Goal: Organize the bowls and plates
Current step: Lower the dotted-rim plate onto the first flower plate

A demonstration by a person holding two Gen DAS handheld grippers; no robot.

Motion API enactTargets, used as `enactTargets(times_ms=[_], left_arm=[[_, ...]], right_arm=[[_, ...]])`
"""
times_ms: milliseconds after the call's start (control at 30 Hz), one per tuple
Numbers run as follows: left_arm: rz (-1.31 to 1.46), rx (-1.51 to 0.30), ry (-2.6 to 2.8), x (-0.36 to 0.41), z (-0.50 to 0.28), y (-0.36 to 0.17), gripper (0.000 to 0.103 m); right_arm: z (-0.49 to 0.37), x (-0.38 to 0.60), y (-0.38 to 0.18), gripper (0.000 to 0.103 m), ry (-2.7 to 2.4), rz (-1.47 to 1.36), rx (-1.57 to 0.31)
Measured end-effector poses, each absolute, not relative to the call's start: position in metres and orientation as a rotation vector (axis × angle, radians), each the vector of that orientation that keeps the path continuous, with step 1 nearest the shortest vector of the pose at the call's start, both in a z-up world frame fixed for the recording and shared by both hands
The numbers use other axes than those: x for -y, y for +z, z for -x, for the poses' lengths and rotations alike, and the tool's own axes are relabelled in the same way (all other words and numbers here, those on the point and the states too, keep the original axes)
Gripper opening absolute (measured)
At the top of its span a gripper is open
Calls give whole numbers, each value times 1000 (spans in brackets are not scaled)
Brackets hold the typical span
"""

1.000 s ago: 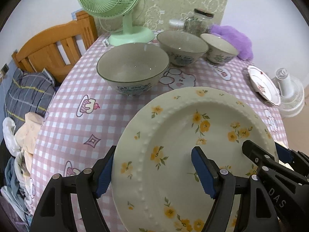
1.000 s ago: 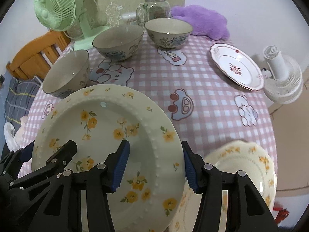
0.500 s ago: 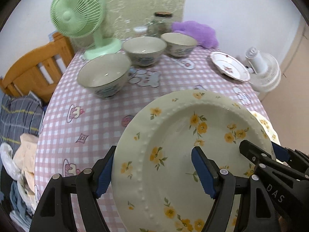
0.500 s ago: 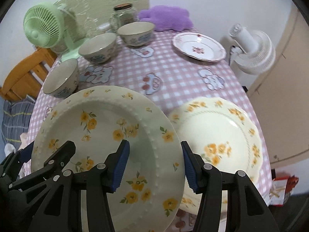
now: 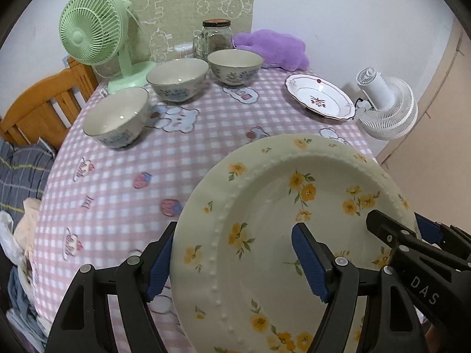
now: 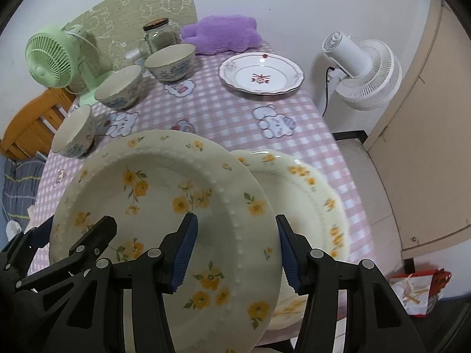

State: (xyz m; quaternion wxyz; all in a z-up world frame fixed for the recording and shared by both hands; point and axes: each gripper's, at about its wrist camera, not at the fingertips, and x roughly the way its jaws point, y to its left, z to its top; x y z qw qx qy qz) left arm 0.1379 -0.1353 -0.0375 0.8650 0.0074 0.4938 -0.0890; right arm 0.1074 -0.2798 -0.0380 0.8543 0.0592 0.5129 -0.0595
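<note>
**Two tools carry one flowered plate toward its twin**

Nearest the cameras, the left tool pinches the left rim of the yellow-flowered plate: one blue pad lies on the upper face, the other sits at the outer edge, and whether it presses on the underside cannot be seen. The right tool grips the opposite rim of the same plate the same way. The plate hangs tilted above the near edge of the bench, clear of the cloth.

Just beyond and below it, in the right wrist view, a second flowered plate lies close to the bench's near corner, partly covered by the held one. The likely step is stacking the carried plate onto it. To do that well, level the plate first, keep both tools moving together so neither rim twists free, centre it over the lower plate, and lower until the rims meet before letting go.

Farther off stand three bowls in a row, a white red-patterned plate, a green fan, a glass jar and a purple cushion.

Hard to make out: the lower plate is blurred and its near edge hidden, so how far it overhangs the bench is unclear; in the left view it does not show at all
</note>
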Motion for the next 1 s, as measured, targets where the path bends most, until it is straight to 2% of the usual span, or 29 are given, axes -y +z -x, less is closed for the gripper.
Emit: enactTargets(times_ms=[467, 1000], left_arm=[[37, -1089, -158, 215, -137, -60, 76], [88, -1171, -126, 251, -136, -97, 76]], right_arm=[[-116, 365, -44, 57, -104, -59, -1099], [-129, 404, -72, 56, -85, -7, -1165]])
